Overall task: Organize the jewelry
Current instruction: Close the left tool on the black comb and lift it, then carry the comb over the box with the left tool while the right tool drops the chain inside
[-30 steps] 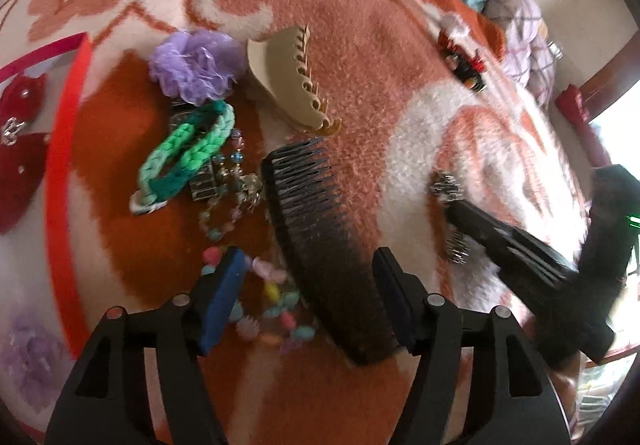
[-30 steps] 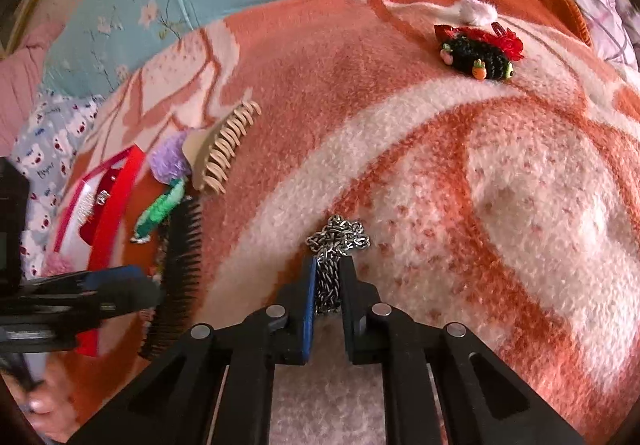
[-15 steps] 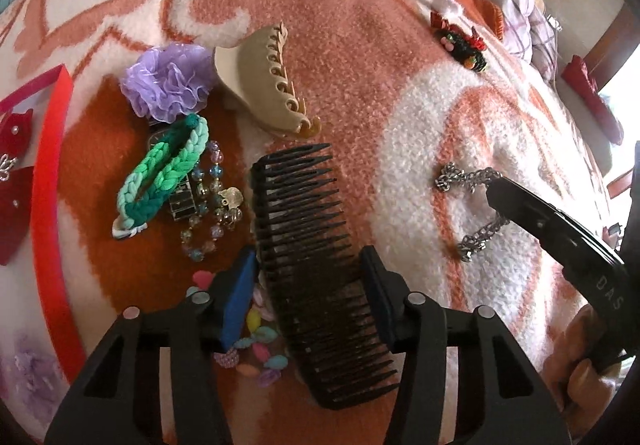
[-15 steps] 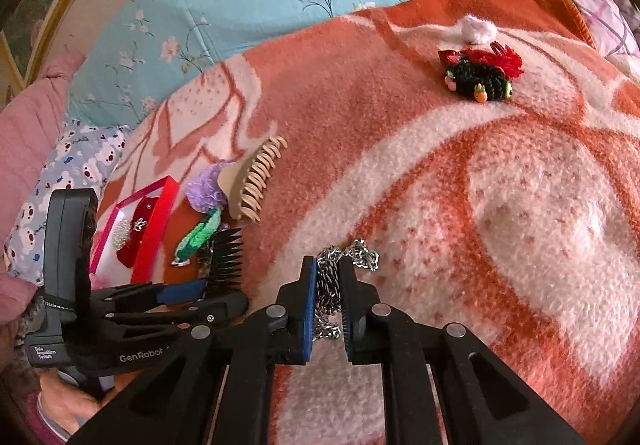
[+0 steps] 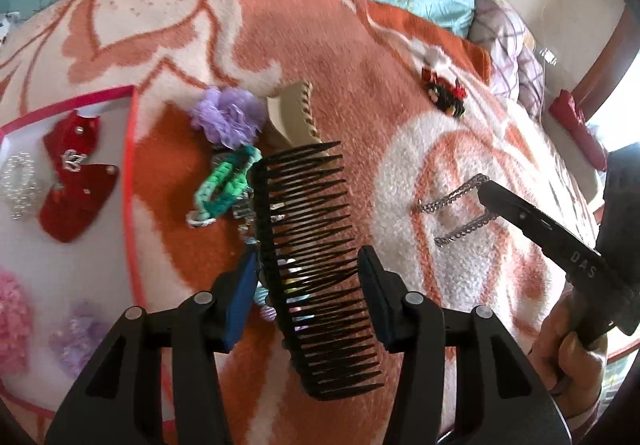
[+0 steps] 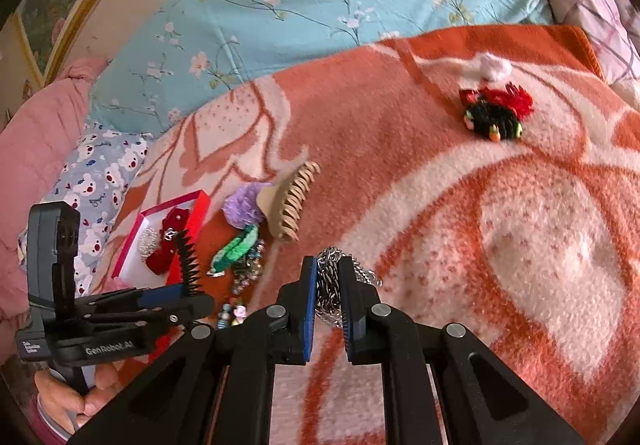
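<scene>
Jewelry lies scattered over an orange-and-cream blanket (image 6: pixel 460 205) on a bed.

Left gripper (image 5: pixel 306 297), lower centre of the left wrist view: jaws pinching a black wide-tooth comb (image 5: pixel 316 265) across its width, comb lifted clear of the blanket. Left of it: green braided band (image 5: pixel 224 185), purple scrunchie (image 5: pixel 228 117), beige claw clip (image 5: pixel 290 117). Beads partly hidden behind the comb teeth.

Red-rimmed box (image 5: pixel 130 185) at left edge, white inside, holds a red bow (image 5: pixel 76 173) and a pearly piece (image 5: pixel 20 185).

Right gripper (image 6: pixel 326 301), lower centre of the right wrist view: jaws pressed together on a silver chain (image 6: pixel 330 277), which hangs bunched between the pads. In the left wrist view two chain strands trail from its tip at right.

Writing: "GenRobot.AI" on the left gripper body, lower left of the right wrist view; "DAS" on the right gripper arm, right of the left wrist view.

Black-and-red yarn clip (image 6: pixel 496 113) alone, upper right. Light blue floral sheet (image 6: pixel 320 5) beyond the blanket; pink quilt (image 6: pixel 36 133) at left edge.
</scene>
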`<state>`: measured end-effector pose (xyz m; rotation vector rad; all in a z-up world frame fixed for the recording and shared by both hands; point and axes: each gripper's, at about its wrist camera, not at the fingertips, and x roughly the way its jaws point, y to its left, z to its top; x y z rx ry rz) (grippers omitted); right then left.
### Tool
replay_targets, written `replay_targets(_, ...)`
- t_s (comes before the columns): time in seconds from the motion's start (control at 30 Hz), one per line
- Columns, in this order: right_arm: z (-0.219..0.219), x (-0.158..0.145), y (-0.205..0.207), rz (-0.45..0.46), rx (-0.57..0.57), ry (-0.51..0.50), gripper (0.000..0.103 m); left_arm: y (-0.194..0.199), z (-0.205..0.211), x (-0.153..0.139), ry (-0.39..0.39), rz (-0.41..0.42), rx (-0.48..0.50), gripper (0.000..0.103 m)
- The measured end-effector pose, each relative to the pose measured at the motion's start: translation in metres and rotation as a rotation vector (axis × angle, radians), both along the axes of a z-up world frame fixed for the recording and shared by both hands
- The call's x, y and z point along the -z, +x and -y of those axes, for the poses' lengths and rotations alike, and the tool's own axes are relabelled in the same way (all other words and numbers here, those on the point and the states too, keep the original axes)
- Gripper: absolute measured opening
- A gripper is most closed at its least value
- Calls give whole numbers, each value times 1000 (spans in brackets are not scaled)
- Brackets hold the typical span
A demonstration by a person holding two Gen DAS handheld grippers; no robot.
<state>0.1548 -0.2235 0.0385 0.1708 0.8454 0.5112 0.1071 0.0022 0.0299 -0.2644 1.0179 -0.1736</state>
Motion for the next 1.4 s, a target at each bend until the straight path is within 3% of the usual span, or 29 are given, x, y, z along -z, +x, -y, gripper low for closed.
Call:
replay_targets(0.3,-25,-32,-10,65,-51,5,10,-19,-40,-20,-17,56,-79,49)
replay_targets(0.7,-83,-51,-21,84,-172,26,10,-49,-105,-31,-15,93,-213,49)
replay_targets(1.4,-230,-40,-22,36,-424,58,10,-57,-217,-22,57,76,-394,49)
